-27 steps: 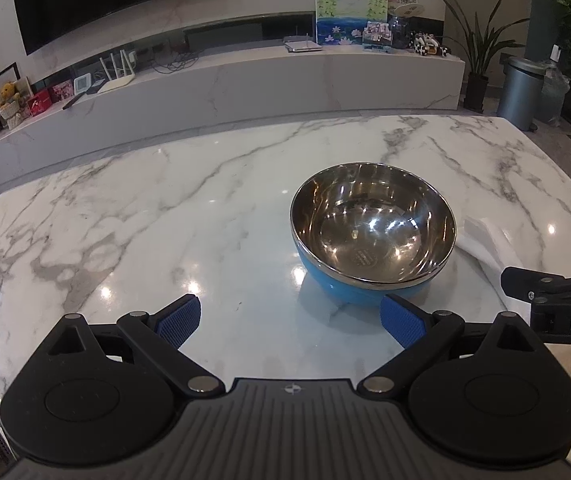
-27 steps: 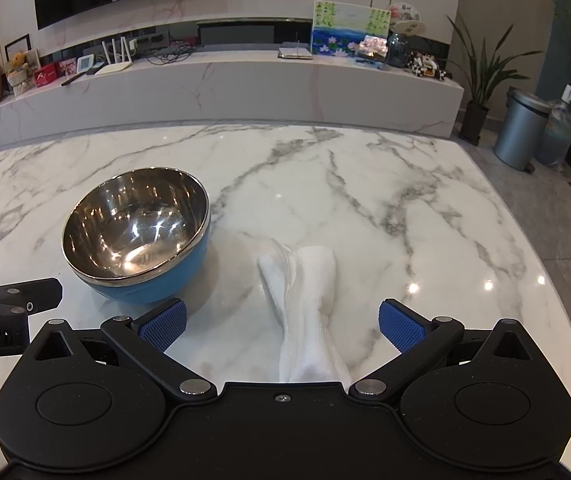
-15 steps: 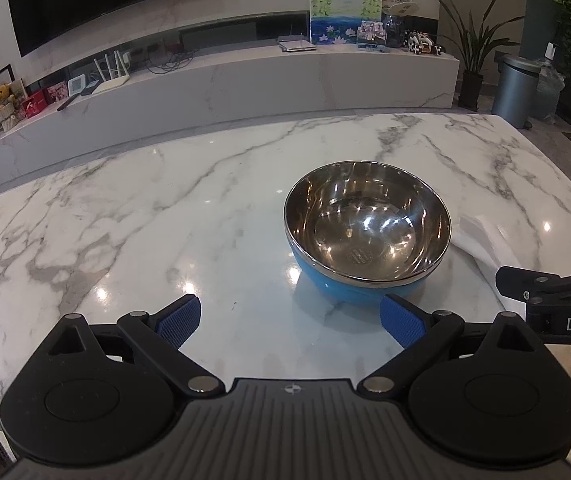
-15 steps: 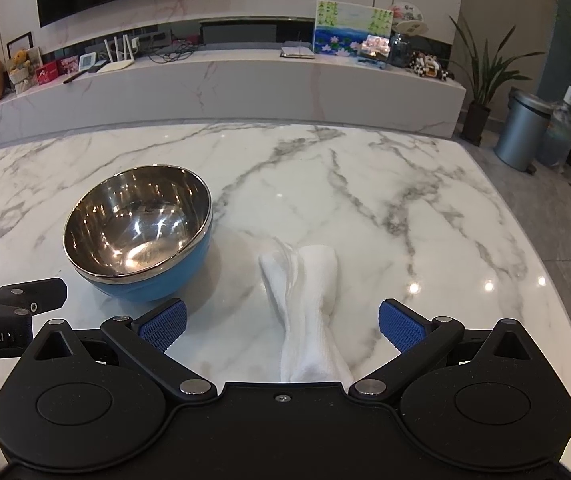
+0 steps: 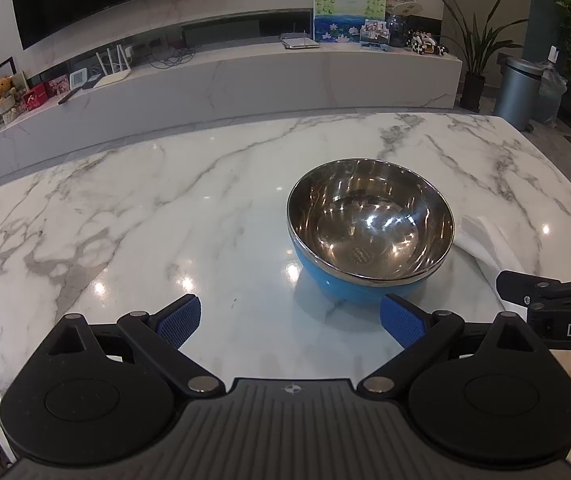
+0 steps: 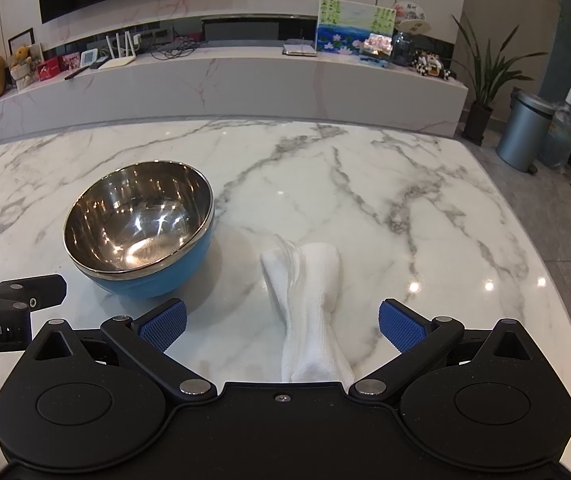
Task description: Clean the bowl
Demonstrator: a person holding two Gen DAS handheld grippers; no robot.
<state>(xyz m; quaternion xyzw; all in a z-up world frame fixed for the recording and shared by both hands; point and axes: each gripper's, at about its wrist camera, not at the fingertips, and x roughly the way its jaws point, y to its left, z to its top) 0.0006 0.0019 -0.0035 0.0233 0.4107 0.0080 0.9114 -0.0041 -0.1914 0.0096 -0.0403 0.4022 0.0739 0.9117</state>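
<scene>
Steel bowl and soft cloth, both untouched.
Left gripper (image 5: 289, 318) and right gripper (image 6: 281, 326) gape wide, empty; cloth (image 6: 309, 304) lies lower centre, limp, easily pinched mid-fold; bowl (image 6: 137, 226) sits centre left, rigid, probably slick: clamp its rim.

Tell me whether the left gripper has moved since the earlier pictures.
Yes. The left gripper has swung slightly left: in its view the bowl and trash can drifted rightward.
</scene>
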